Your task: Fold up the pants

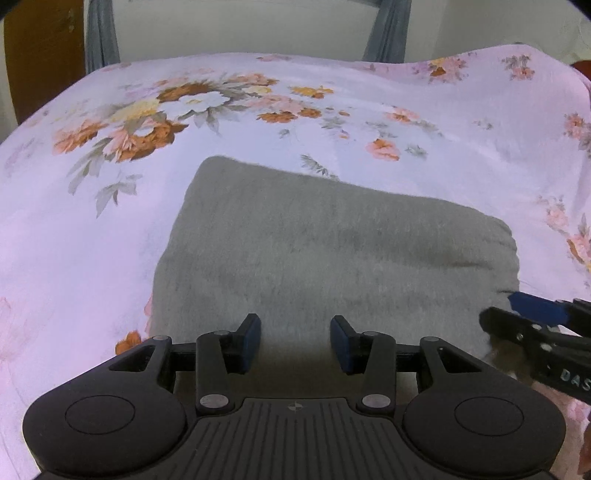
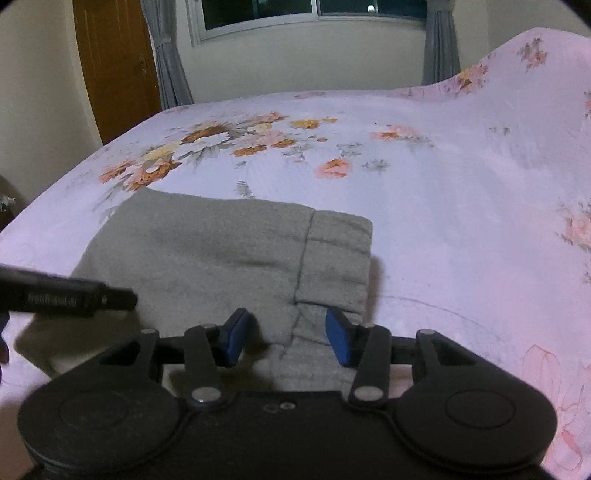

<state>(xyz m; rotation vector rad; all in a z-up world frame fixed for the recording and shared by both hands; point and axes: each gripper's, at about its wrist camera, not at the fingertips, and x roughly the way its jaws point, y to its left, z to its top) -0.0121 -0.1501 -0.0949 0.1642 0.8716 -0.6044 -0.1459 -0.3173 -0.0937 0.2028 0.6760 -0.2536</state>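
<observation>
Folded gray pants [image 1: 332, 251] lie on a bed's pink floral sheet [image 1: 74, 258], with the left tool [image 1: 295, 343] and right tool [image 2: 284, 336] both part-open and gripping nothing above them, before gray curtains [image 2: 170, 55], a window [image 2: 314, 14] and a wooden door [image 2: 114, 62].

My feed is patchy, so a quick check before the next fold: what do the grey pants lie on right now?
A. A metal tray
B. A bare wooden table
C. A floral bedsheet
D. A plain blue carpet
C: the folded grey pants rest flat on a pale pink bedsheet printed with orange and white flowers, which shows on all visible sides of them in both wrist views.
</observation>
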